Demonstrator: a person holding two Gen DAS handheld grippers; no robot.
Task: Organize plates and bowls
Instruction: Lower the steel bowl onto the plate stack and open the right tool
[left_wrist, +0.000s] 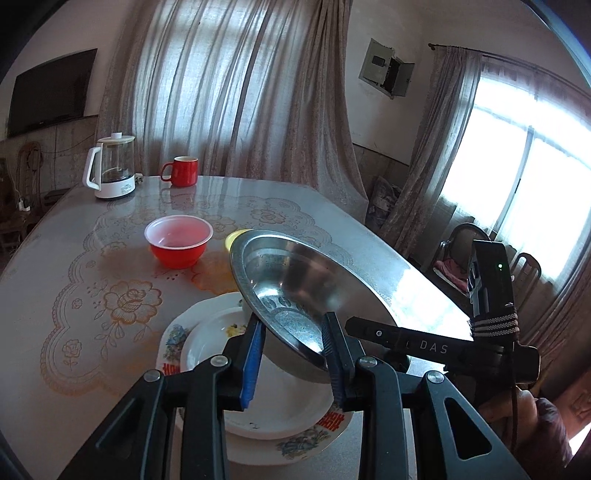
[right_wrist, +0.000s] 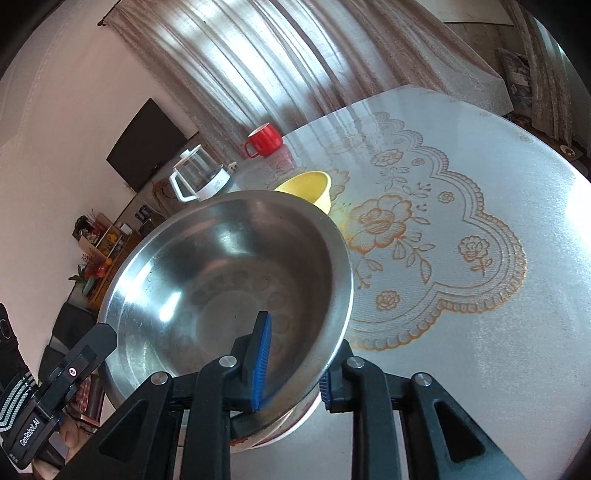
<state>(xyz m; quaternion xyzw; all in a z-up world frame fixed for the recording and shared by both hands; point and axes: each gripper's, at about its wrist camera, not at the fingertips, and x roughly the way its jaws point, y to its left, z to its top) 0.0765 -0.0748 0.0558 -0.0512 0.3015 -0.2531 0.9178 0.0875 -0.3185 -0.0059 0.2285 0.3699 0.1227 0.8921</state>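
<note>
A steel bowl (left_wrist: 291, 280) is tilted above a stack of two white plates (left_wrist: 207, 343) at the table's near edge. My left gripper (left_wrist: 291, 354) is shut on the bowl's near rim, one pad inside, one outside. My right gripper (right_wrist: 293, 360) is shut on the same steel bowl (right_wrist: 229, 280) at its opposite rim. A red bowl (left_wrist: 178, 240) sits on the table beyond the plates. A yellow bowl (right_wrist: 310, 186) sits behind the steel bowl, mostly hidden in the left wrist view (left_wrist: 234, 238).
A glass kettle (left_wrist: 110, 168) and a red mug (left_wrist: 183, 171) stand at the table's far edge. The table (right_wrist: 480, 258) has a lace-patterned cover. Chairs (left_wrist: 458, 266) stand by the window on the right. Curtains hang behind.
</note>
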